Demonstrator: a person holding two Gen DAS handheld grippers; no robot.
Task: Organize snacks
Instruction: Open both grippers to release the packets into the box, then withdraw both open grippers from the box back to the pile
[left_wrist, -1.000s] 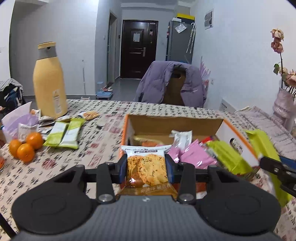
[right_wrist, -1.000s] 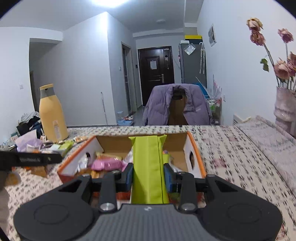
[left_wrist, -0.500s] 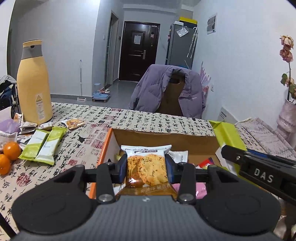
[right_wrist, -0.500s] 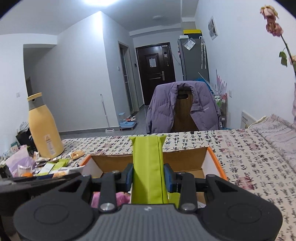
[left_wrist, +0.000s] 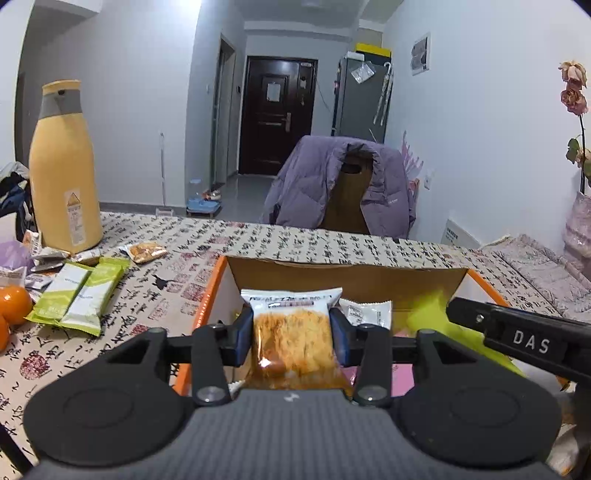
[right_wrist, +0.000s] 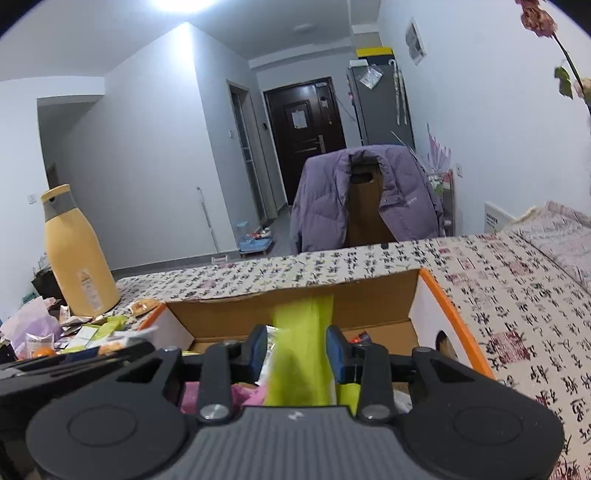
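Observation:
An open cardboard box with orange edges lies on the patterned tablecloth, with several snack packets inside. My left gripper hangs over its near left part. Its jaws are opening, and a blurred orange biscuit packet stands loose between the pads. My right gripper is over the same box. Its jaws are opening too, with a blurred lime-green packet slipping down between them, a gap showing beside the left pad. One of the right gripper's fingers crosses the left wrist view at the right.
A tall yellow bottle stands at the table's far left. Near it lie two green packets, a small biscuit packet and oranges. Behind the table is a chair with a purple jacket. A vase stands at the right.
Both grippers have come forward and lower over the box. Their jaws have parted slightly. Both packets are now blurred, and the green one sits lower between the right pads.

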